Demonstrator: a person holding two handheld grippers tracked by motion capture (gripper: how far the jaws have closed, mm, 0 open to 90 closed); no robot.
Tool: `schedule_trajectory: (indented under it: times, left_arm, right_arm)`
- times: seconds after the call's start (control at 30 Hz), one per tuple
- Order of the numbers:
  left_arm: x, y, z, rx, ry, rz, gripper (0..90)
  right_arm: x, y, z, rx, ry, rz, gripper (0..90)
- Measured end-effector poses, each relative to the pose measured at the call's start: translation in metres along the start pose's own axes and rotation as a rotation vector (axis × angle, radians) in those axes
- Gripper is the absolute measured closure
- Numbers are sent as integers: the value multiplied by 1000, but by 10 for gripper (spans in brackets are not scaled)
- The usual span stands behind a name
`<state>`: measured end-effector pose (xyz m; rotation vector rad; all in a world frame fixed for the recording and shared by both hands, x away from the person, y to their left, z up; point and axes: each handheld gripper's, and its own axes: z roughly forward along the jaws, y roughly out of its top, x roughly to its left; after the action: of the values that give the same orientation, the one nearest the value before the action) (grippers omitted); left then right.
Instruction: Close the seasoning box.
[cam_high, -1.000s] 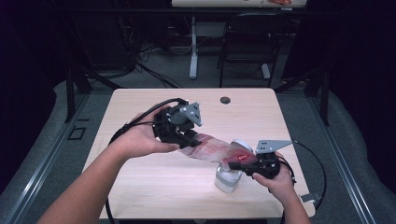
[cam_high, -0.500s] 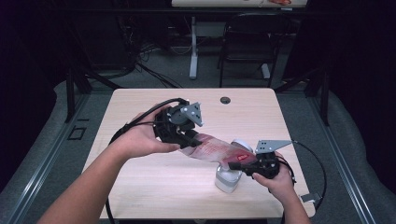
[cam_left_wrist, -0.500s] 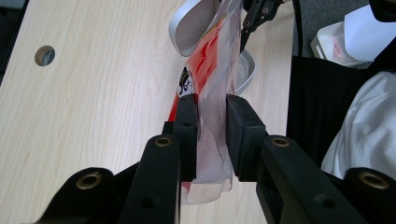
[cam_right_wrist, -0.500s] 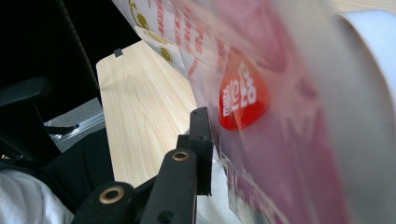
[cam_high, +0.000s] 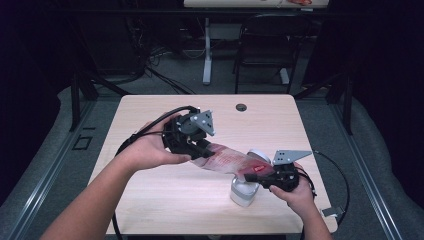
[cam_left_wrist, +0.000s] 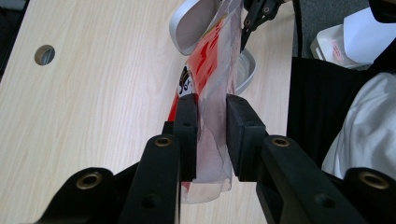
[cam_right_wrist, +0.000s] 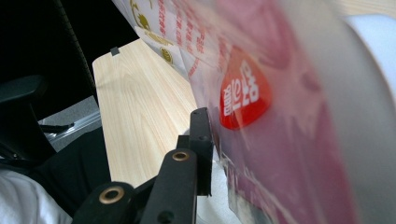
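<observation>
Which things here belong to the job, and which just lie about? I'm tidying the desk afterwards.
In use:
red-and-white printed plastic bag, stretched between both tools
left tool
right tool
white lidded container with open lid, beneath the bag

Lying about:
light wooden table
black chair behind the table

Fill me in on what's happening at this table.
A person holds a two-jaw gripper in each hand over a light wooden table. The left gripper is clamped on one end of a translucent red-and-white printed plastic packet, and the right gripper grips its other end, so the packet is stretched between them. Just beneath it stands a white open-lidded container.
</observation>
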<state>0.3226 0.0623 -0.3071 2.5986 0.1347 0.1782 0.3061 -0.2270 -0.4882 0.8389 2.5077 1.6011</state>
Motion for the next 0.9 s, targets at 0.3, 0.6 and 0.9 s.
schedule_trajectory:
  times: [0.3, 0.6, 0.9]
  left_arm:
    - [1, -8, 0, -8, 3, -16, 757]
    - [2, -17, 0, -14, -3, -31, 758]
    - [3, -25, 1, -22, -2, -43, 759]
  right_arm:
    - [3, 2, 0, -10, -1, -8, 835]
    - [5, 4, 0, -18, -1, -14, 838]
    - [5, 5, -1, -29, -2, -11, 836]
